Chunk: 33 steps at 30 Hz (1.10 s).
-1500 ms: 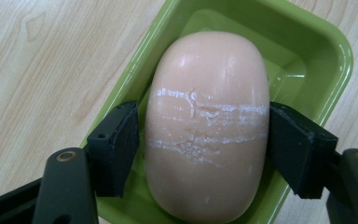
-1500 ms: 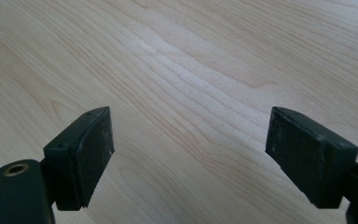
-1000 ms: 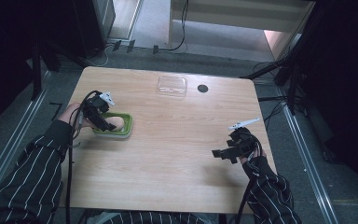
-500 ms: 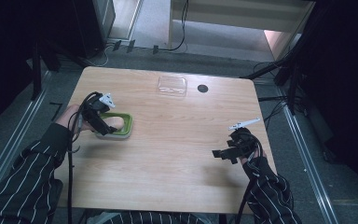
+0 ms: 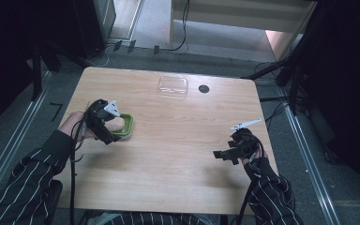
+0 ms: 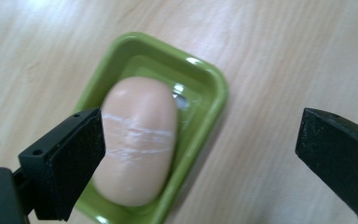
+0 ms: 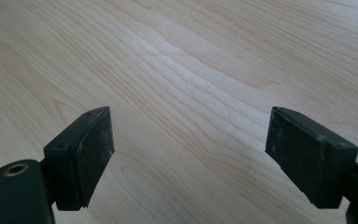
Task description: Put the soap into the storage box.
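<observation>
Left gripper [image 6: 198, 158] held open over soap [image 6: 137, 140] in green dish [image 6: 214, 93] near desk's left edge; right gripper [image 7: 189, 156] held open over bare desk [image 7: 191, 60].

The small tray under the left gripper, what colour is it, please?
Bright green tray, clearest in the left gripper view.

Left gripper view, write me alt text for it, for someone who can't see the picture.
A smooth peach-coloured oval object lies in a small green tray on a light wooden table, seen from close above. The left hand-held gripper has its two black jaws wide open, one at each lower corner of the picture, apart from the object.
</observation>
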Tool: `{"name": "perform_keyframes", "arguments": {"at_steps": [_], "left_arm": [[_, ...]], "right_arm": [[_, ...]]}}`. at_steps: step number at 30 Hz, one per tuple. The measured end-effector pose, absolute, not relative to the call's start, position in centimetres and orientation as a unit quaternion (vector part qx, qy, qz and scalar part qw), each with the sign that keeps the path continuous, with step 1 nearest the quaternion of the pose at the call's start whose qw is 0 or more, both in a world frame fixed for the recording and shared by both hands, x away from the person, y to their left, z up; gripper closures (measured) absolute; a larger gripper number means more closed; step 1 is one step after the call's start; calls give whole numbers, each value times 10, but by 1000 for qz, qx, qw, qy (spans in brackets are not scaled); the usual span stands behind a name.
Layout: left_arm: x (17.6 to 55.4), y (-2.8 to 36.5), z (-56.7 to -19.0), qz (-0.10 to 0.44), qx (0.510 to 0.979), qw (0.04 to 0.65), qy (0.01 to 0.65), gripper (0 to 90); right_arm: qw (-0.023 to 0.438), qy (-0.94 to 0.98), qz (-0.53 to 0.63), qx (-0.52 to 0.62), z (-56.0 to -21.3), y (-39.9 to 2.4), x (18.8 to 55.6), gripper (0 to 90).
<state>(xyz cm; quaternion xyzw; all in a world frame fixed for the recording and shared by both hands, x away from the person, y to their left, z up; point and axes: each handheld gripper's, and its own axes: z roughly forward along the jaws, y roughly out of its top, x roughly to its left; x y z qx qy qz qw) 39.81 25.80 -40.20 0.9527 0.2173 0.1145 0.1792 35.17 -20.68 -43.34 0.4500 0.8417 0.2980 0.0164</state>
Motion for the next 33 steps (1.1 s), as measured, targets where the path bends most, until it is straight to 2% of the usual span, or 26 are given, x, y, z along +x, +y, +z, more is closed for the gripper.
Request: {"name": "perform_keyframes", "arguments": {"at_steps": [19, 26, 33], "left_arm": [[353, 239, -414, 82, 964, 184, 172, 22], [346, 237, -417, 83, 966, 182, 164, 22], [348, 240, -420, 57, 964, 190, 176, 23]], "right_arm": [[15, 842, 297, 450, -433, -207, 351, 160], [16, 842, 297, 450, -433, -207, 351, 160], [17, 845, 295, 447, -434, -206, 352, 160]]}}
